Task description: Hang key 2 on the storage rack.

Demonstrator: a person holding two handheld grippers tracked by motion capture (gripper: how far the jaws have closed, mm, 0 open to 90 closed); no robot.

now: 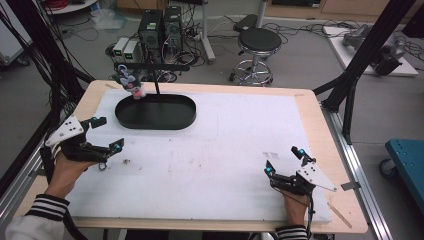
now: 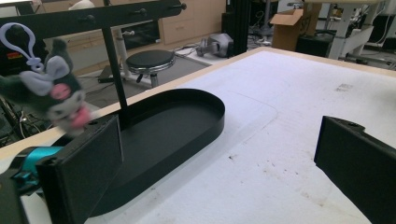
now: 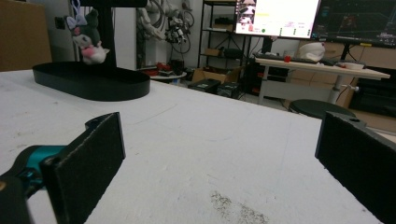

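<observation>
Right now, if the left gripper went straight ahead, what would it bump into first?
Probably the black oval tray: the open left gripper points toward it across bare white foam. Depth is hard to judge.

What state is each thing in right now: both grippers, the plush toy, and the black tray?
Left gripper: open, jaws wide apart, holding nothing, near the tray.
Right gripper: open, holding nothing, low over the white mat.
Plush toy: hanging from the stand's crossbar, over the tray's far left end.
Black oval tray: flat on the mat, empty.
</observation>
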